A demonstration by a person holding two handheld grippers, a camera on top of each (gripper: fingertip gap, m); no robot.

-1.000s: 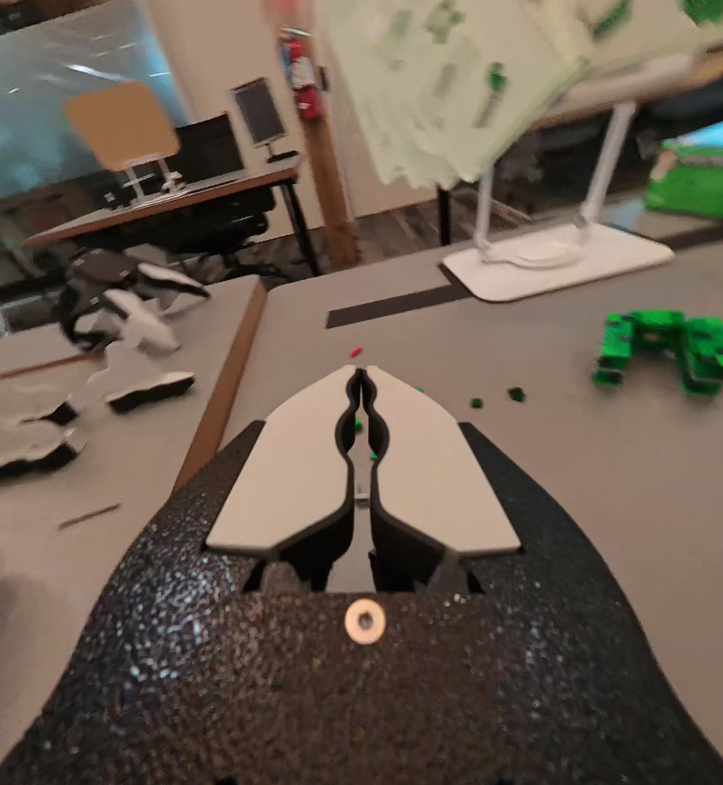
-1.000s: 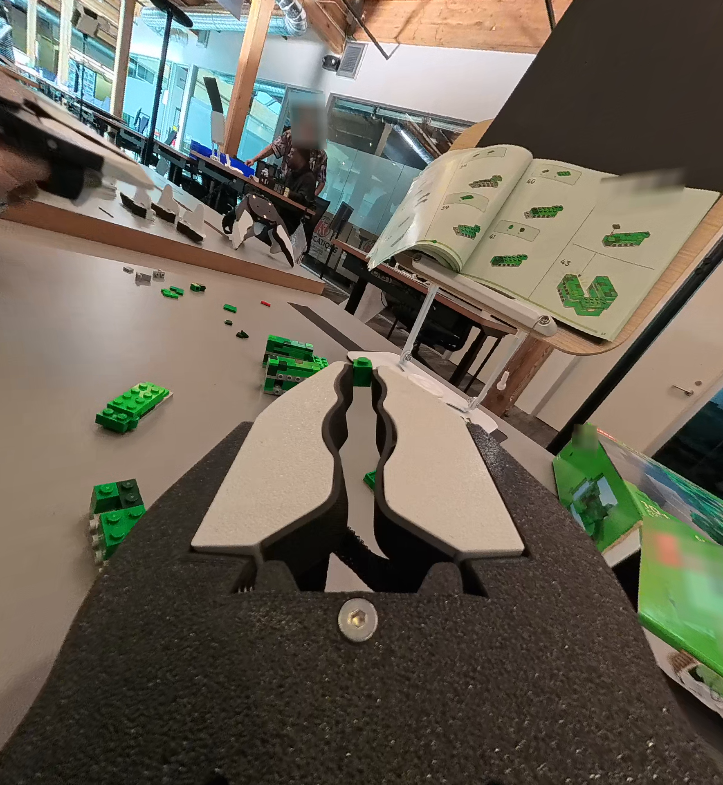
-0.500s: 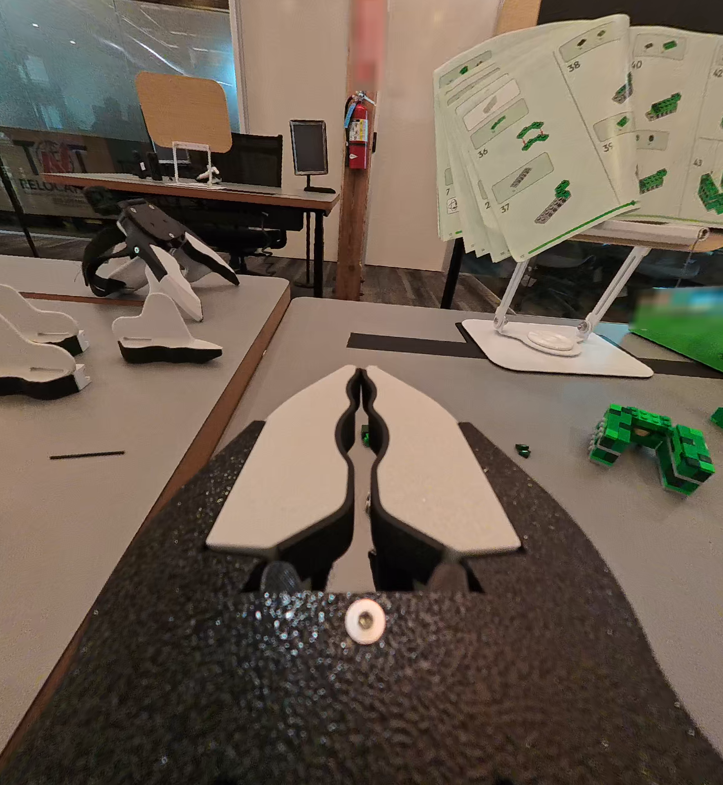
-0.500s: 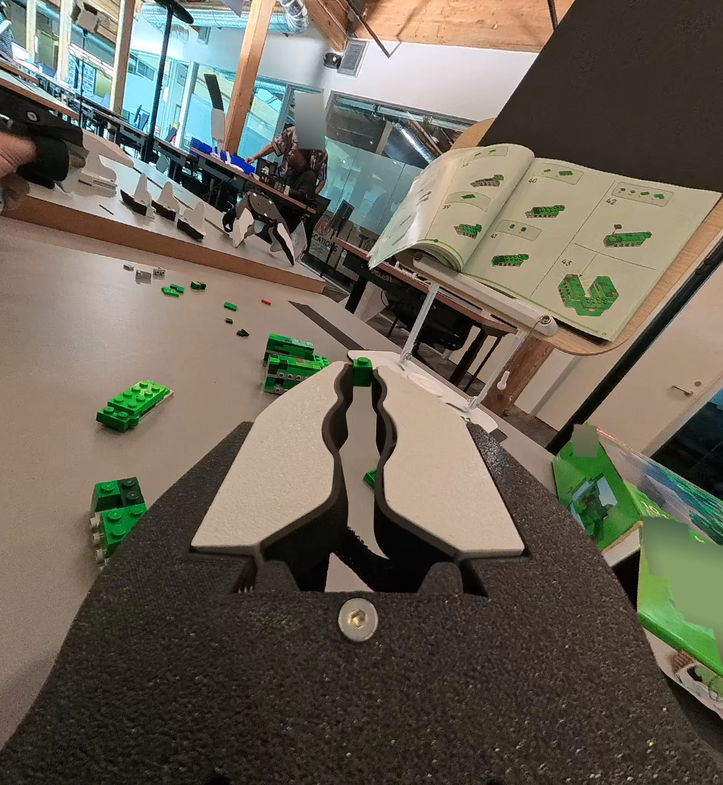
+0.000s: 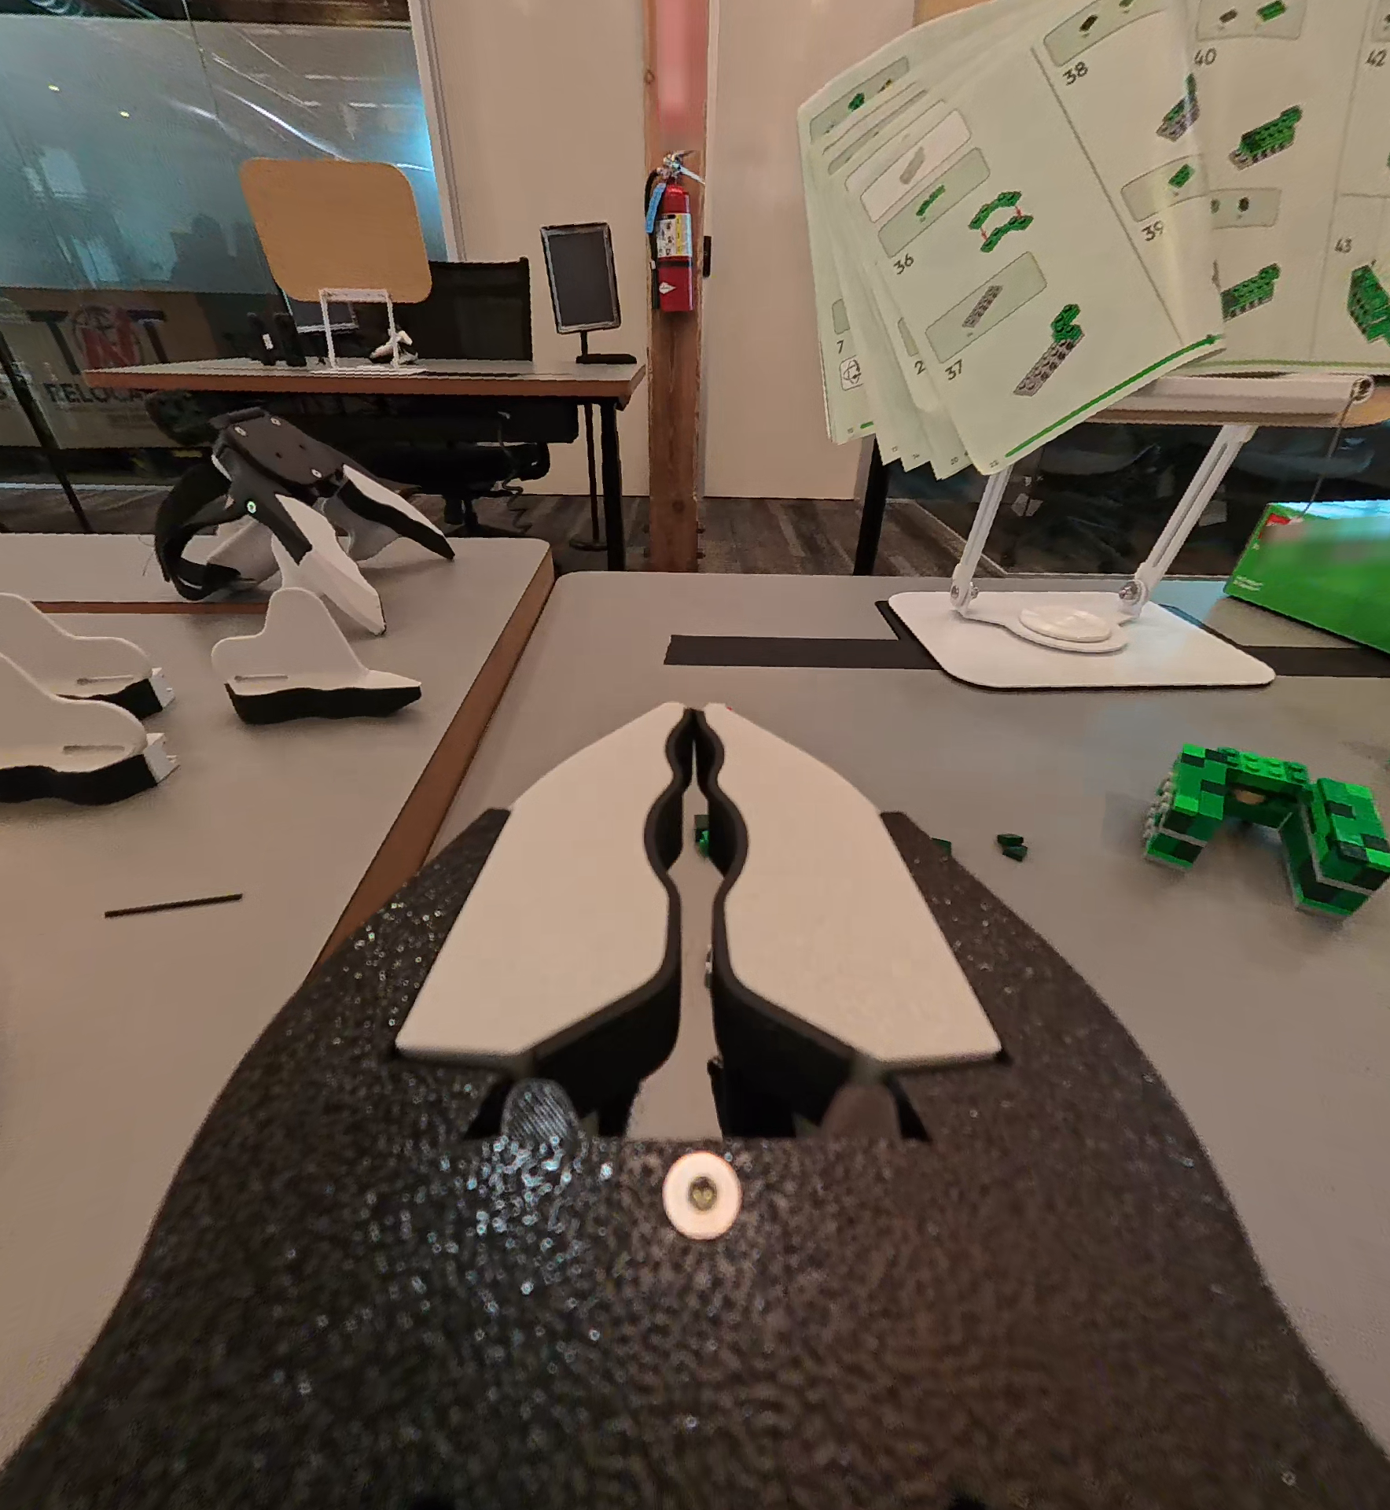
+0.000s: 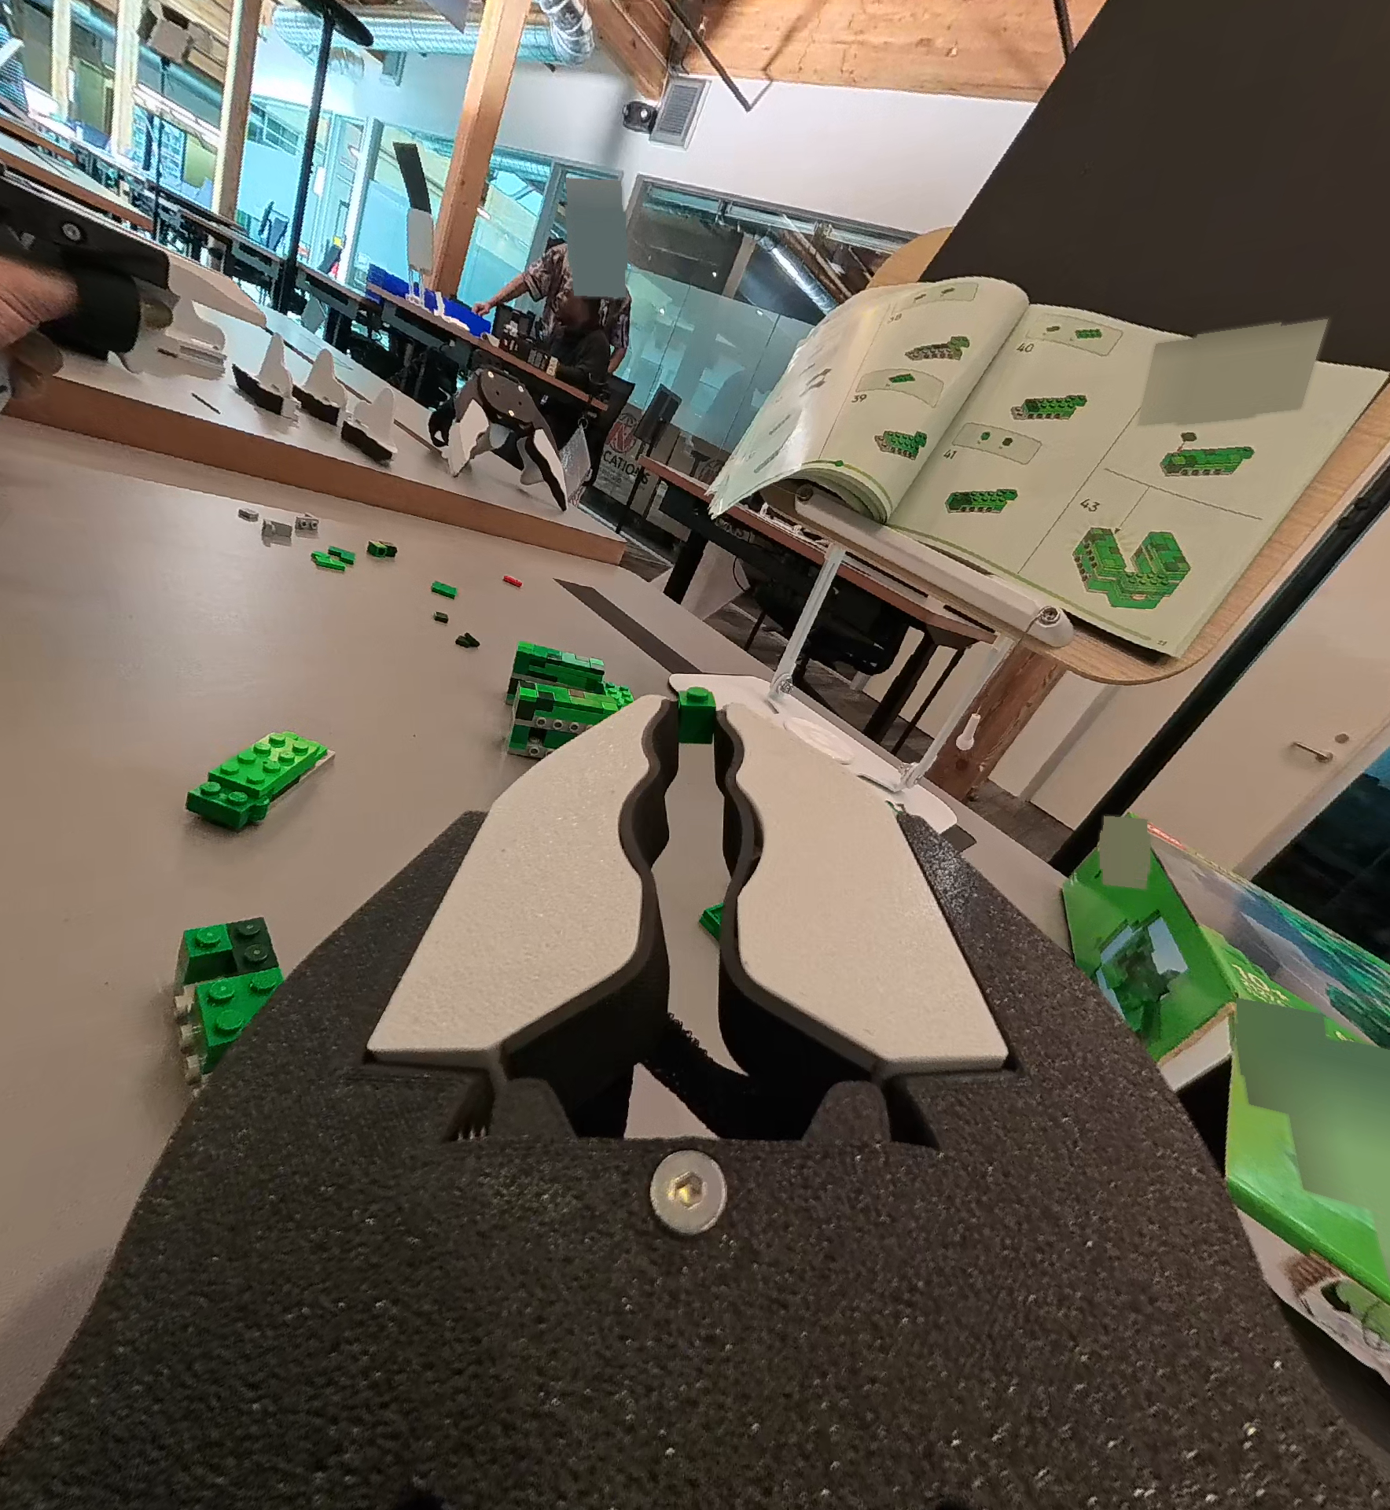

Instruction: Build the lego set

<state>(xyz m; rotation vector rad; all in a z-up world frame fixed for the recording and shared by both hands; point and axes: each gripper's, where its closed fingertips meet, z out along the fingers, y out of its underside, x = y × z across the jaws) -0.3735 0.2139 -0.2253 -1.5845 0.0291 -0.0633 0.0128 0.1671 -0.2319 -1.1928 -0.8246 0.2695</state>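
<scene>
Grey table (image 6: 63, 694): right gripper (image 6: 693, 719) pinching small green brick (image 6: 693, 715); left gripper (image 5: 693, 719) pressed together, seemingly empty.

Both wrist-mounted, looking low and forward across the grey tabletop (image 5: 1002, 1062); sharing the open green-printed instruction booklet (image 5: 1084, 204) (image 6: 1002, 425) on its white stand.

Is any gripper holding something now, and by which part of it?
The right gripper pinches a small green brick by its sides at the tips. The left gripper is shut, empty.
</scene>
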